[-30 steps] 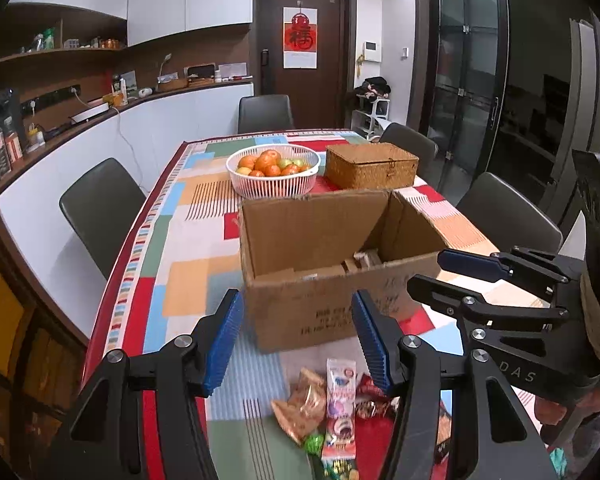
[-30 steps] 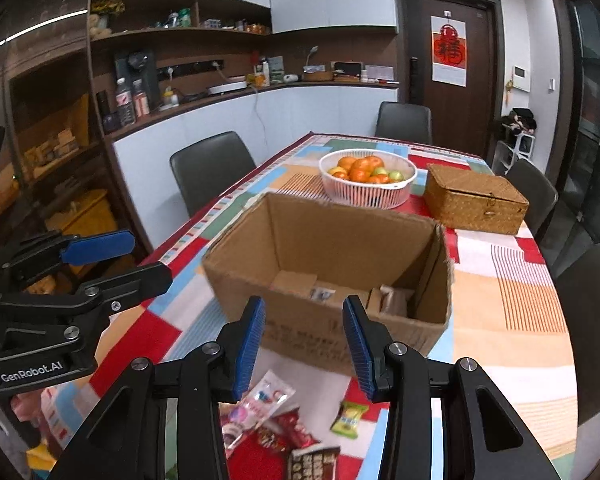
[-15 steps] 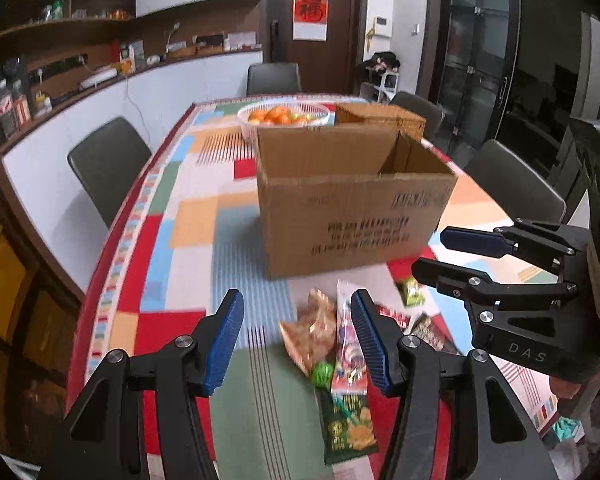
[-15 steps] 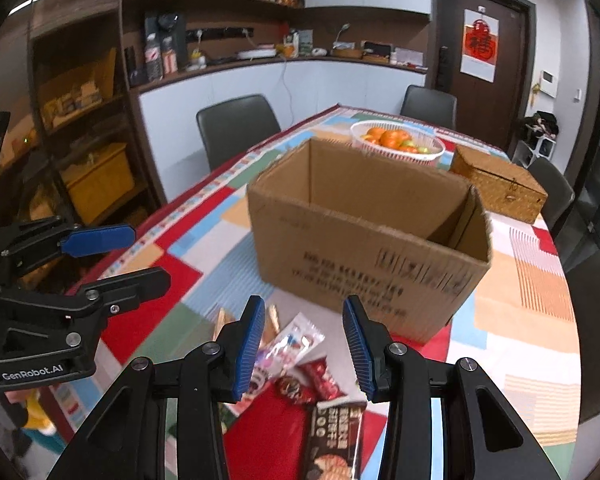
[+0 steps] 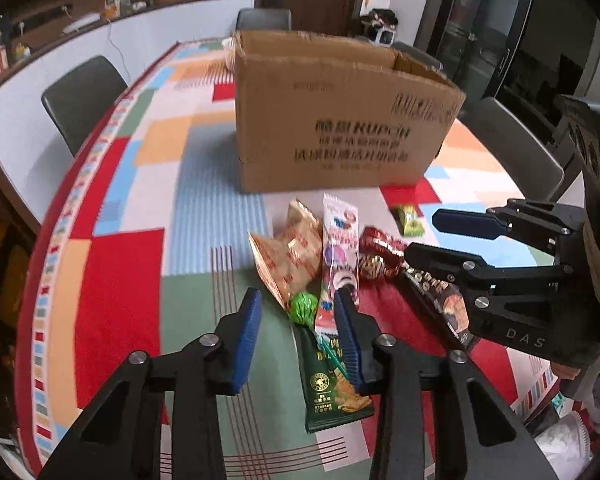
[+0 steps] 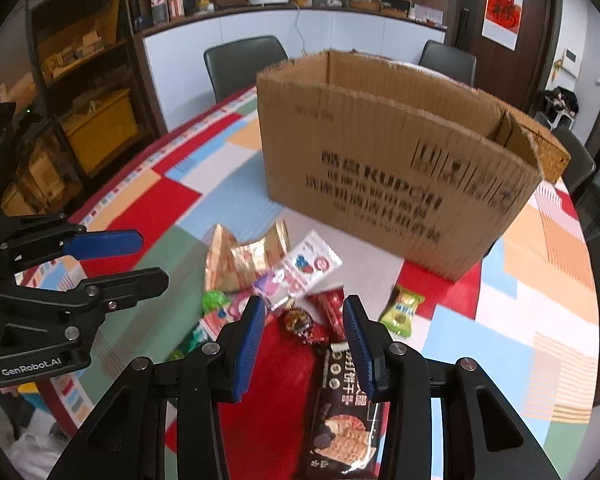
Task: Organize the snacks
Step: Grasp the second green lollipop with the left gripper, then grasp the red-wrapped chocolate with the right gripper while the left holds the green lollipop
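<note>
behind the snack pile (image 5: 332, 264), a cardboard box (image 5: 332, 120) on the patchwork tablecloth (image 5: 120, 264)

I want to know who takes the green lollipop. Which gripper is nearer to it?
Left. The left gripper frames the green lollipop between its fingers; the right gripper hangs off beside it, over the dark biscuit pack.

Matt corrugated cardboard box (image 5: 332, 120); glossy foil snack wrappers (image 5: 296, 256); woven tablecloth (image 5: 120, 264).
</note>
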`<state>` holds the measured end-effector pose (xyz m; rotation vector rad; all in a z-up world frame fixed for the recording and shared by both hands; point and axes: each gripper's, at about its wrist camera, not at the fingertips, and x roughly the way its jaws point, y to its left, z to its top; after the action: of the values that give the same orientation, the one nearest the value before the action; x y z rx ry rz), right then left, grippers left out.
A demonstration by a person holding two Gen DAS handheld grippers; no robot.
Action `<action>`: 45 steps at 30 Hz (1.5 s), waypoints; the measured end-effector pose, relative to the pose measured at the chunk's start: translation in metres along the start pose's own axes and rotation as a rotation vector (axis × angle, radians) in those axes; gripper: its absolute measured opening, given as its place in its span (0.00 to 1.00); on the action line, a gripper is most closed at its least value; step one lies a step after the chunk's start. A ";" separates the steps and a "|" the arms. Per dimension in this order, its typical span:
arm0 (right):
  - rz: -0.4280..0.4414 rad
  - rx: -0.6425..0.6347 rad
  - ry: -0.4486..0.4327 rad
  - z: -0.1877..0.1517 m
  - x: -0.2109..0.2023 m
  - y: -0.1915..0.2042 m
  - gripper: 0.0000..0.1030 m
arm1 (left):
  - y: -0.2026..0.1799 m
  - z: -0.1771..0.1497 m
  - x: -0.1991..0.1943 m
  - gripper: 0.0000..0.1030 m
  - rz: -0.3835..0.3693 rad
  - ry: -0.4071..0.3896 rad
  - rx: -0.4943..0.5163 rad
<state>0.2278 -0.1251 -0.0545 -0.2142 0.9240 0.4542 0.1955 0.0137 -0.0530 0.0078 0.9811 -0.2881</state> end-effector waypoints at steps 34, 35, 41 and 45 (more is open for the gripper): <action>0.077 -0.013 0.127 -0.011 0.064 -0.006 0.40 | 0.015 0.001 0.071 0.25 -0.123 0.163 -0.119; 0.078 -0.015 0.126 -0.011 0.064 -0.005 0.40 | 0.014 0.002 0.071 0.25 -0.123 0.163 -0.120; 0.076 -0.039 0.126 -0.012 0.064 -0.004 0.40 | 0.013 0.002 0.071 0.25 -0.114 0.162 -0.115; 0.063 -0.060 0.129 -0.012 0.064 -0.002 0.36 | 0.013 0.002 0.071 0.25 -0.113 0.159 -0.122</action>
<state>0.2534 -0.1129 -0.1133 -0.2715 1.0463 0.5317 0.2375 0.0095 -0.1116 -0.1383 1.1585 -0.3342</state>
